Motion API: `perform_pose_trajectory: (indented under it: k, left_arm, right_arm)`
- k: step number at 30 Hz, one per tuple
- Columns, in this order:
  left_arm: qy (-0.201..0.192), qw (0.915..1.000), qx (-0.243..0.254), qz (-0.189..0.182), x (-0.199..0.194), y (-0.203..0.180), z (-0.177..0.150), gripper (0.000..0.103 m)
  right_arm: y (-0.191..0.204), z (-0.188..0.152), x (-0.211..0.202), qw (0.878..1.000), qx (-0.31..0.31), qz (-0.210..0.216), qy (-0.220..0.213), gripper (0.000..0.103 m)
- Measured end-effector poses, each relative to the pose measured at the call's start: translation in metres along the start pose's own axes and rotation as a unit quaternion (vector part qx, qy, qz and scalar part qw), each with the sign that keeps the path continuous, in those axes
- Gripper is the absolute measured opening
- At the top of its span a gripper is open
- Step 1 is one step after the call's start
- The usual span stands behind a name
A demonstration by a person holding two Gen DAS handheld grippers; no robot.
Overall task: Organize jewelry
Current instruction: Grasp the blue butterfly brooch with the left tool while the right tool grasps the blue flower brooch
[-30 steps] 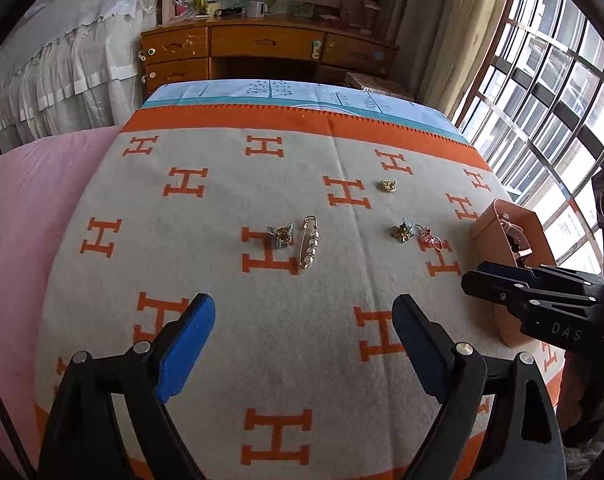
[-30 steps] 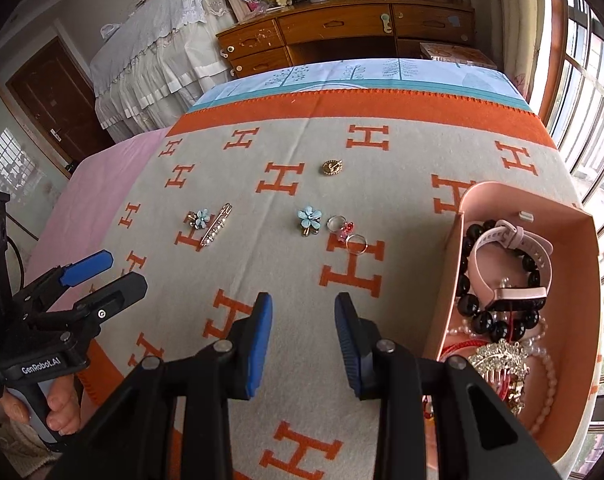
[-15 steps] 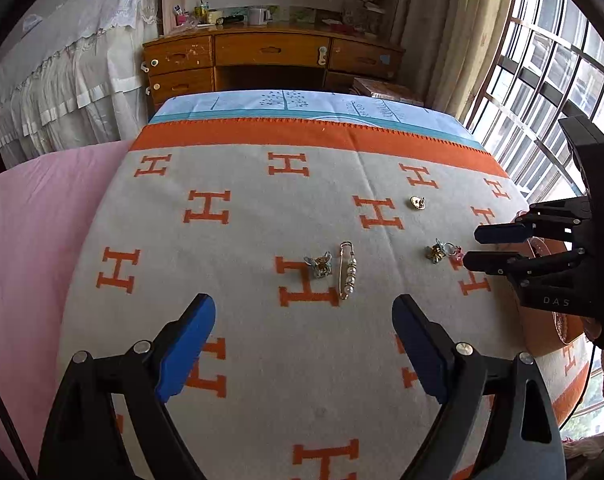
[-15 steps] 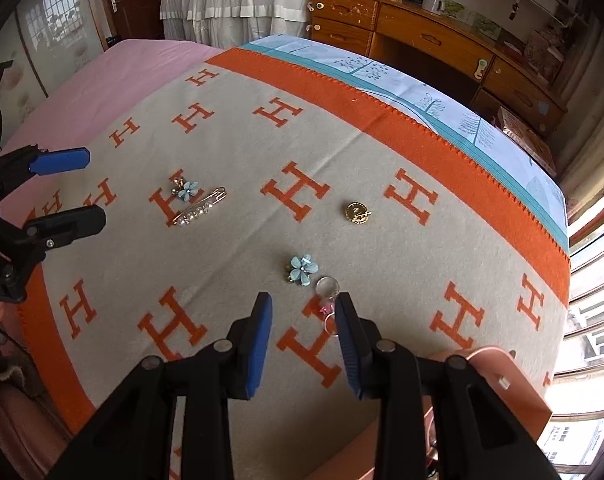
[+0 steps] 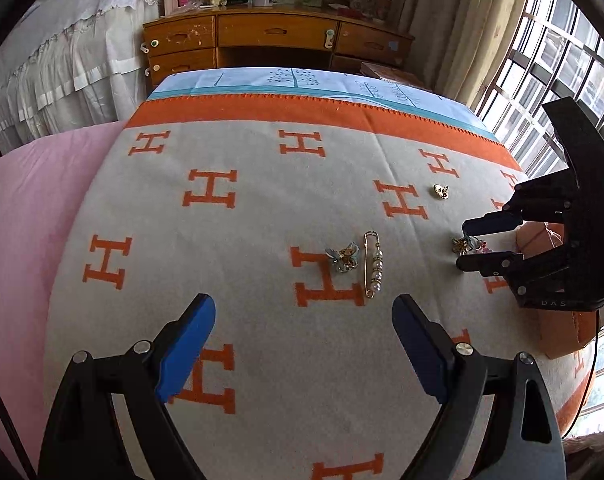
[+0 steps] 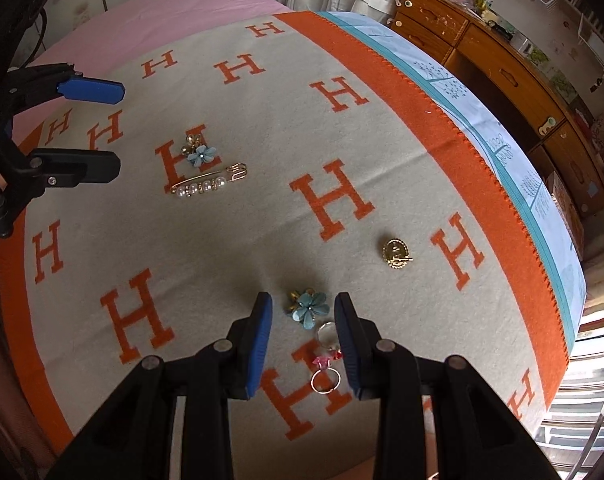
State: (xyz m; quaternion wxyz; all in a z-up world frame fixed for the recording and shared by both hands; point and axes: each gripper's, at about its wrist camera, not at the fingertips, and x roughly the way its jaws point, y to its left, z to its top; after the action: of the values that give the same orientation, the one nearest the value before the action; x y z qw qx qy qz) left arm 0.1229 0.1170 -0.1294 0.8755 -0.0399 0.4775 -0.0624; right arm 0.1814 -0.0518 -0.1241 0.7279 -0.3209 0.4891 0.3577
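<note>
Across the bed, the grey felt blanket with orange H marks carries the jewelry. Since a second ago your right gripper has swung from beside the pink box down over the blue petal flower brooch, jaws parted around it, not gripping. Two thin wire rings lie just behind. Your left gripper hangs released near the pearl pin; a round gold button sits apart.

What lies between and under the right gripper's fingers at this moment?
The open right gripper straddles a blue flower brooch lying on the H-pattern blanket. Two rings lie nearer its right finger, which partly covers them. No contact yet.
</note>
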Motion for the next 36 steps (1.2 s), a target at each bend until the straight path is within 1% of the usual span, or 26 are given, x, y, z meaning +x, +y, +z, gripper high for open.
perform_pose_trajectory:
  k: [3, 5, 9, 11, 14, 16, 17, 19, 20, 25, 31, 32, 34, 35, 36]
  left_arm:
    - [0.001, 1.0, 0.003, -0.003, 0.004, 0.001, 0.001, 0.089]
    - [0.0, 1.0, 0.007, -0.002, 0.005, 0.001, 0.002, 0.089]
    - [-0.004, 0.9996, 0.027, 0.0, 0.007, -0.002, 0.004, 0.089]
    - [-0.009, 0.9985, 0.054, 0.005, 0.009, -0.006, 0.006, 0.089]
    - [-0.008, 0.994, 0.109, 0.012, 0.016, -0.013, 0.01, 0.083]
    - [-0.007, 0.9896, 0.142, 0.018, 0.021, -0.016, 0.012, 0.075]
    - [-0.005, 0.9875, 0.156, 0.021, 0.025, -0.016, 0.013, 0.074]
    - [0.002, 0.9839, 0.178, 0.018, 0.031, -0.016, 0.016, 0.064]
    - [0.006, 0.9826, 0.185, 0.015, 0.034, -0.016, 0.018, 0.063]
    - [0.011, 0.9769, 0.213, 0.005, 0.044, -0.015, 0.022, 0.062]
    - [0.007, 0.9729, 0.231, -0.01, 0.049, -0.017, 0.028, 0.062]
    - [0.006, 0.9726, 0.232, -0.011, 0.05, -0.017, 0.029, 0.06]
    - [0.006, 0.9732, 0.229, -0.016, 0.051, -0.017, 0.031, 0.046]
    - [0.007, 0.9742, 0.225, -0.019, 0.052, -0.017, 0.032, 0.044]
    - [0.008, 0.9751, 0.22, -0.021, 0.053, -0.016, 0.034, 0.038]
  right_arm:
    - [-0.007, 0.0, 0.001, 1.0, 0.009, 0.019, 0.0, 0.03]
    - [-0.011, -0.001, 0.001, 0.999, 0.016, 0.032, 0.0, 0.021]
    - [-0.01, -0.003, -0.004, 0.999, 0.028, 0.027, -0.006, 0.02]
    - [-0.008, -0.004, -0.014, 0.998, 0.047, 0.032, -0.019, 0.02]
    - [-0.001, -0.008, -0.034, 0.995, 0.072, 0.043, -0.049, 0.02]
    - [0.006, -0.012, -0.047, 0.993, 0.083, 0.056, -0.069, 0.02]
    - [0.01, -0.015, -0.052, 0.991, 0.087, 0.062, -0.077, 0.02]
    - [0.018, -0.018, -0.061, 0.989, 0.091, 0.071, -0.09, 0.02]
    - [0.023, -0.021, -0.066, 0.988, 0.092, 0.074, -0.096, 0.02]
    - [0.037, -0.03, -0.076, 0.985, 0.1, 0.087, -0.107, 0.02]
    - [0.038, -0.038, -0.066, 0.982, 0.128, 0.102, -0.098, 0.02]
    - [0.039, -0.04, -0.064, 0.981, 0.133, 0.104, -0.096, 0.02]
    - [0.038, -0.043, -0.061, 0.979, 0.143, 0.109, -0.093, 0.02]
    - [0.038, -0.044, -0.06, 0.979, 0.146, 0.111, -0.093, 0.02]
    - [0.038, -0.045, -0.059, 0.978, 0.151, 0.112, -0.093, 0.02]
